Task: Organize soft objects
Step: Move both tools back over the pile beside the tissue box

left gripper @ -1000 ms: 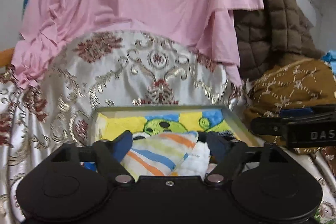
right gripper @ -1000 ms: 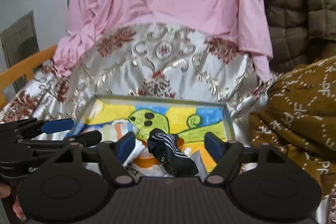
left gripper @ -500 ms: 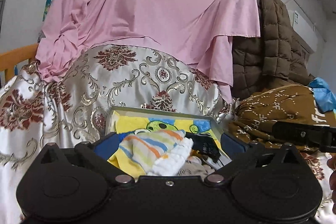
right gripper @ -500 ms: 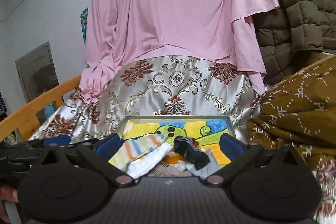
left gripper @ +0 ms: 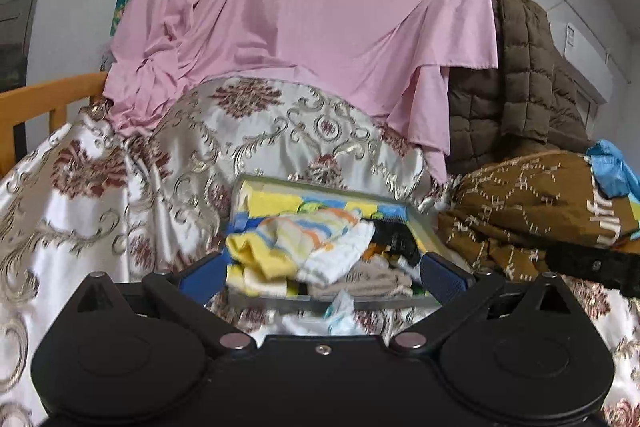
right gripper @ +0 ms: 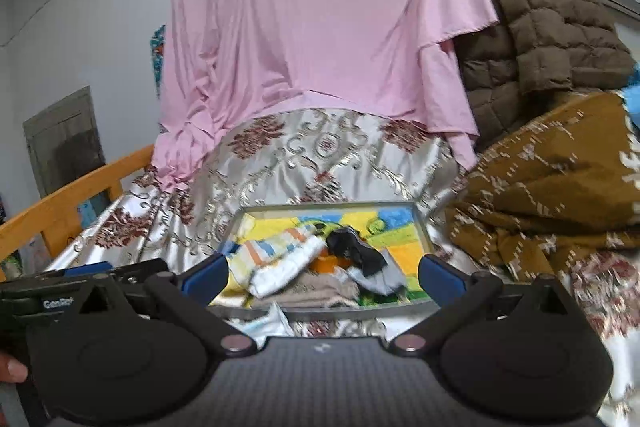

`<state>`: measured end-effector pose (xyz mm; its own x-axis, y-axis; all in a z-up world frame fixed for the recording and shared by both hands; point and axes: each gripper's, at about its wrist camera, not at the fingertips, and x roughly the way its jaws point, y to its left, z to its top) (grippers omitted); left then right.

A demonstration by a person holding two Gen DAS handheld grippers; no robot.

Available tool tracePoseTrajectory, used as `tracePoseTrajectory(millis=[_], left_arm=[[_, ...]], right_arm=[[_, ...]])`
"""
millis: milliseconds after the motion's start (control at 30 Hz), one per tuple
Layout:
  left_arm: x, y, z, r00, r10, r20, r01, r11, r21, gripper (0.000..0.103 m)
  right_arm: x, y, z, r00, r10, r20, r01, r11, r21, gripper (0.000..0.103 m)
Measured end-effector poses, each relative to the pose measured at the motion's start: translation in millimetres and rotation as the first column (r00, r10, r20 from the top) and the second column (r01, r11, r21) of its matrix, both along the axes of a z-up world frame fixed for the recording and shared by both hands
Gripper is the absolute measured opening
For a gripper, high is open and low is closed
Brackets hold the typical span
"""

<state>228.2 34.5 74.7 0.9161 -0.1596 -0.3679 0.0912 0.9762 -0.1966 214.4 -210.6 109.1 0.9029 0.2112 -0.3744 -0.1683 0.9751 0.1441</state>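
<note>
I see a bed spread with a white satin bedspread (left gripper: 100, 211) patterned in gold and maroon, which serves as the work surface, so everything soft ends up heaped on it. A pink sheet (left gripper: 304, 15) hangs behind it, apparently draped over something tall, with a brown quilted jacket (left gripper: 524, 83) beside it and a brown patterned cloth (right gripper: 556, 183) bunched to the right, likely waiting to be sorted. In the middle lies a shallow tray (right gripper: 422, 227) with a bright cartoon lining, and it acts as the collecting spot: a striped sock (left gripper: 304, 239), a black sock (right gripper: 352, 247) and a beige folded piece (left gripper: 368, 281) rest inside it, piled loosely. A small white crumpled item (left gripper: 336, 311) sits just outside the tray's near rim, so I judge it has not been gathered yet. My left gripper (left gripper: 320, 267) and right gripper (right gripper: 322, 273) both hover before the tray with jaws spread wide, holding nothing, ready for the next pick.
</note>
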Motion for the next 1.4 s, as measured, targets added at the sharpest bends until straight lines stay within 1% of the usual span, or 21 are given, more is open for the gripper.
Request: tracePoseTrajectory(millis=[133,333,600,733,967,1167,1400], left_arm=[[-16.0,-1.4,-15.5,1.000,-0.004,-0.012,0.005,1.000,0.026,0.102],[-40.2,-7.4,-39.9,0.999,-0.023,-0.038,0.026,0.996,0.086,0.102],[-59.8,-14.6,-64.4,0.996,-0.038,-0.082,0.050,0.988,0.148,0.102],[-63.8,-19.1,-71.6,0.994,-0.047,-0.099,0.065,0.980,0.187,0.102],[-71.2,-26.3,-83.2,0.989,-0.067,-0.129,0.095,0.970,0.226,0.102],[-78.7,-28.4,-87.5,0.990,-0.074,-0.116,0.104,0.956,0.273,0.102],[-85.0,-27.6,-89.8,0.990,-0.086,-0.110,0.115,0.950,0.290,0.102]], right_arm=[[-12.7,-4.9,-15.6,0.999,-0.032,-0.028,0.033,0.999,0.018,0.103],[-32.3,-10.6,-47.1,0.994,-0.073,-0.078,0.071,0.997,-0.021,0.103],[-54.9,-13.8,-76.6,0.985,-0.139,-0.100,0.135,0.990,-0.049,0.103],[-59.2,-14.3,-89.1,0.978,-0.160,-0.135,0.154,0.987,-0.053,0.103],[-64.0,-13.0,-109.7,0.966,-0.179,-0.188,0.171,0.984,-0.060,0.103],[-66.1,-15.4,-119.3,0.965,-0.181,-0.191,0.172,0.983,-0.063,0.103],[-71.0,-14.8,-126.8,0.970,-0.162,-0.181,0.150,0.986,-0.074,0.103]])
